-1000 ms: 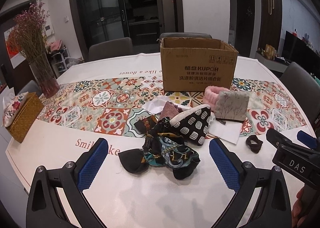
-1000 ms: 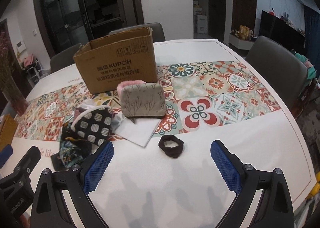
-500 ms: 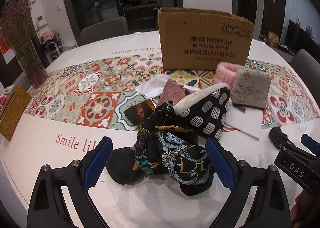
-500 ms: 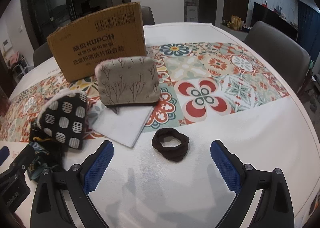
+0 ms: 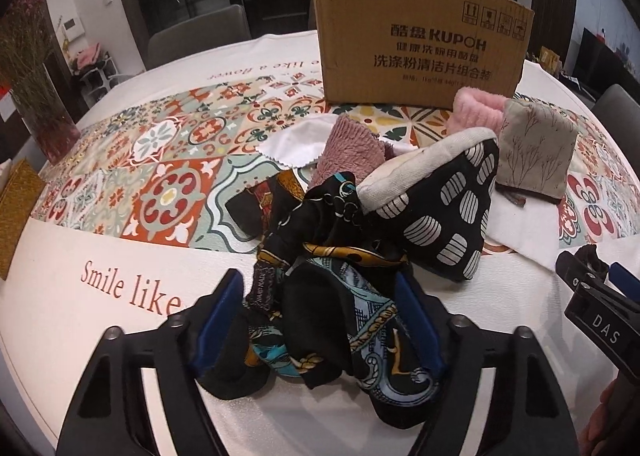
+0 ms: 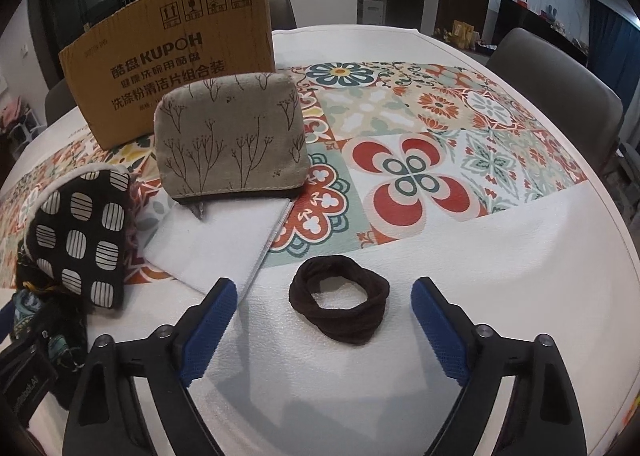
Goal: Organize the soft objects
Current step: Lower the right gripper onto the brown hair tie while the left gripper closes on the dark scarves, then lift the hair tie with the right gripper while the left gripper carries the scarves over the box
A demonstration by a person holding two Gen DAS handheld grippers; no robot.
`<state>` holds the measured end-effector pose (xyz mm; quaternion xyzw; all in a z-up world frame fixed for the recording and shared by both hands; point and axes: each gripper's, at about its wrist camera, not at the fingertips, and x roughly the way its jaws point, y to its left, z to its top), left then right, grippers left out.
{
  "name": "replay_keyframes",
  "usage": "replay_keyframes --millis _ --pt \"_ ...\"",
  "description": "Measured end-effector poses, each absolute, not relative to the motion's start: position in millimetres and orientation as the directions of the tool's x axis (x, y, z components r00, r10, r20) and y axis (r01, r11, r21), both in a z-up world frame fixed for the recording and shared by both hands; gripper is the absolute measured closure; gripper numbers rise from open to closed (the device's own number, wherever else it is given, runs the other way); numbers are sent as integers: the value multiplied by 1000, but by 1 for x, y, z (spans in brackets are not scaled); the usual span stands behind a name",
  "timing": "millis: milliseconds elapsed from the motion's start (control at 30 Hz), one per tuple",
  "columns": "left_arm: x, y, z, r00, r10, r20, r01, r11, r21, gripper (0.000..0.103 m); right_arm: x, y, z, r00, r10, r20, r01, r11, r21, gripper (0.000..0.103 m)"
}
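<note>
A crumpled black patterned scarf (image 5: 332, 296) lies on the white table, and my left gripper (image 5: 320, 324) is open with its blue pads on either side of it. A black pouch with white ovals (image 5: 444, 215) leans behind the scarf; it also shows in the right wrist view (image 6: 76, 232). My right gripper (image 6: 324, 320) is open, its pads flanking a dark brown hair tie (image 6: 340, 306). A beige pouch with a twig print (image 6: 232, 143) sits on a white cloth (image 6: 224, 244). A cardboard box (image 5: 420, 51) stands behind.
A pink fuzzy band (image 5: 478, 111), a mauve cloth (image 5: 352, 147) and a white cloth (image 5: 304, 139) lie near the box. A vase of dried flowers (image 5: 36, 95) and a woven box (image 5: 16, 211) stand at the left. Grey chairs (image 6: 556, 87) ring the table.
Both grippers have moved forward and down. The left one now straddles the scarf with its pads narrower; the right one now flanks the hair tie.
</note>
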<state>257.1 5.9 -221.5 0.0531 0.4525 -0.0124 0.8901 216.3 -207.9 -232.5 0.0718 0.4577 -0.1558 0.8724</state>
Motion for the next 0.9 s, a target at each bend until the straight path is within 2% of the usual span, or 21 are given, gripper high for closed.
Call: replay_keyframes --millis 67,133,233,400,533,600,900 --pt "258 5 -223 590 25 -807 75 993 86 35 217 -208 -234 531 -200 -824 337 941 -12 19" --pt "258 6 -224 588 27 -808 78 993 90 43 217 -208 -235 531 -196 -824 336 942 -7 22" --pt "258 7 -227 581 24 -814 72 994 80 53 216 -208 -235 538 -199 -819 336 942 -9 31" --pt "256 9 -227 571 10 -821 71 996 61 65 217 -206 -233 545 -195 -815 316 949 -15 59" --pt "252 10 -225 563 -6 -827 73 996 42 75 215 -205 -231 544 -158 -824 295 955 11 72" --pt "249 10 -222 566 -13 -824 75 997 35 76 214 -204 -228 547 -138 -826 281 959 25 78" --pt "229 14 -198 602 -33 -798 65 998 8 77 199 -195 -201 595 -90 -798 223 973 56 84"
